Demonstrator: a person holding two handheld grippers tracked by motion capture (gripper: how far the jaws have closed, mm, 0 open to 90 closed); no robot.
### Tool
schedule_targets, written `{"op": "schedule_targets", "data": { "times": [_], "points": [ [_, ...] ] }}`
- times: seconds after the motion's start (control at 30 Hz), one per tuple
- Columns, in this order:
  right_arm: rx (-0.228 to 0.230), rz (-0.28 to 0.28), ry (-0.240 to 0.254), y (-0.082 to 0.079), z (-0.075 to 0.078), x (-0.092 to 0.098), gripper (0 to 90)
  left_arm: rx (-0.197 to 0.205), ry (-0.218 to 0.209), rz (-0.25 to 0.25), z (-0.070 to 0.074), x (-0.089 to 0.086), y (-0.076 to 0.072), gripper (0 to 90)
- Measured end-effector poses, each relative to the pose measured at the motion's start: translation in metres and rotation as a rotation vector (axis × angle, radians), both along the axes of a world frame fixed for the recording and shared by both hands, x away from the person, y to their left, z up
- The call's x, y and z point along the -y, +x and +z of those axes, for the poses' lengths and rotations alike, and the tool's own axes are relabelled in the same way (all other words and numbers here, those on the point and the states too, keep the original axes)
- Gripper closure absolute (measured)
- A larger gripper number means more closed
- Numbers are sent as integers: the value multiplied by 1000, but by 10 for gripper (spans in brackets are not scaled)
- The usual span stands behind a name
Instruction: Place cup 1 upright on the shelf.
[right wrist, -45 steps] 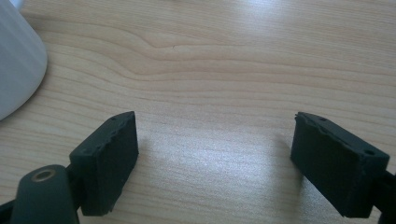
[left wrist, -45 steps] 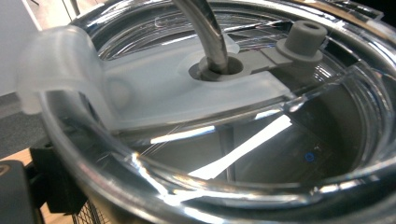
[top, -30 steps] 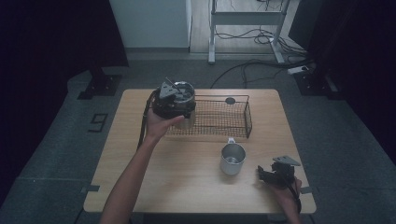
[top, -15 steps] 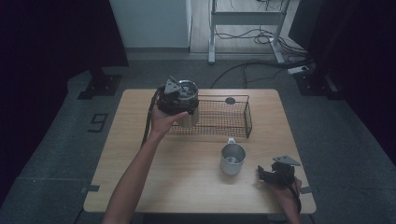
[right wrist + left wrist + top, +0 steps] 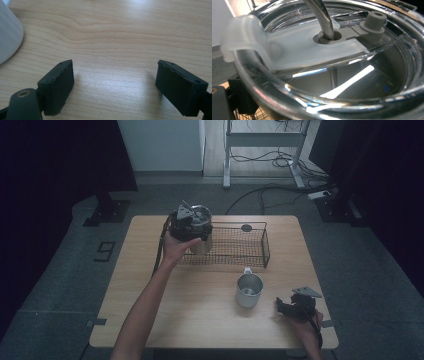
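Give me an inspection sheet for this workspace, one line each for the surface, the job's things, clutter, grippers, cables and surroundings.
Surface: light wooden table, bare in front.
Job's things: steel tumbler with clear plastic lid carried at the left end of the black wire basket; the lid has a metal straw.
Clutter: small steel mug upright in front of the basket.
Grippers: left gripper shut on the tumbler; right gripper open, holding nothing, low over the table right of the mug.
Cables: left gripper's cable hangs by the forearm; cables on the floor behind.
Surroundings: grey floor, metal frame behind, dark sides.

Glossy steel tumbler [image 5: 201, 227] with clear plastic lid [image 5: 352, 82], black wire basket [image 5: 235, 245], pale wood table [image 5: 200, 310]
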State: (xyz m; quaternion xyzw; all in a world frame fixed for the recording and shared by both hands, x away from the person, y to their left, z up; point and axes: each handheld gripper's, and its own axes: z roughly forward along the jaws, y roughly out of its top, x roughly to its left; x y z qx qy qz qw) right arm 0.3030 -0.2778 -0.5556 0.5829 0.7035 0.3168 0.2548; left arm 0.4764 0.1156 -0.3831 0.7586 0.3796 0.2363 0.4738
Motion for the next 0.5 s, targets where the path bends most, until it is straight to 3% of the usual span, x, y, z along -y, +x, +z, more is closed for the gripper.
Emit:
{"op": "schedule_targets", "data": {
  "times": [0.5],
  "points": [
    [0, 1, 1, 0, 0, 0, 148, -1, 3, 32, -12, -4, 15, 42]
  ]
}}
